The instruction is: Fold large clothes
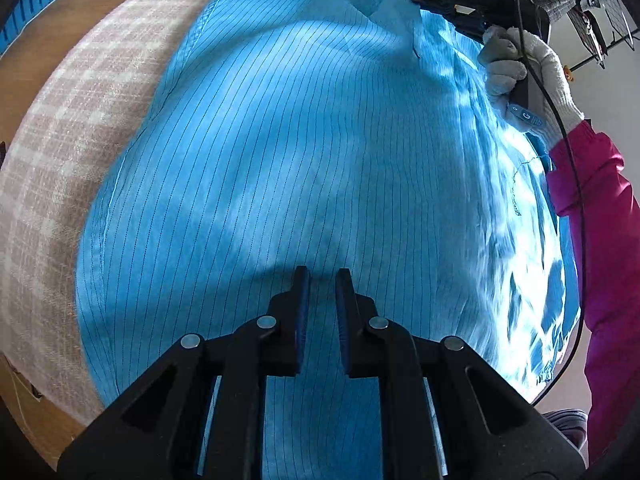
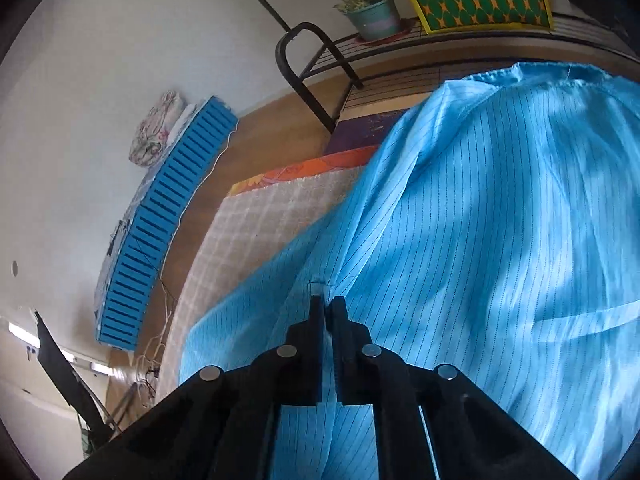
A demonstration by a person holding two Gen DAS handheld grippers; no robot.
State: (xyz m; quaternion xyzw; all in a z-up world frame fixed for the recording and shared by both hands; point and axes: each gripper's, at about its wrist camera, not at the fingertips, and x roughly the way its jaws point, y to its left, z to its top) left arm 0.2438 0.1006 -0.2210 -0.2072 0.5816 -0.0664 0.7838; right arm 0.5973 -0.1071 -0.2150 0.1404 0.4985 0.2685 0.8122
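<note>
A blue pinstriped garment (image 1: 304, 160) lies spread over a checked blanket (image 1: 60, 184), its stripes and long axis running near to far; the left gripper (image 1: 322, 276) hovers above it, fingers narrowly parted and empty; the right gripper (image 2: 328, 304) pinches the garment's far-right edge.

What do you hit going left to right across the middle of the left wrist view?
Beige checked woven cover → light blue pinstriped garment spread over it → person's magenta sleeve at the right edge.
</note>
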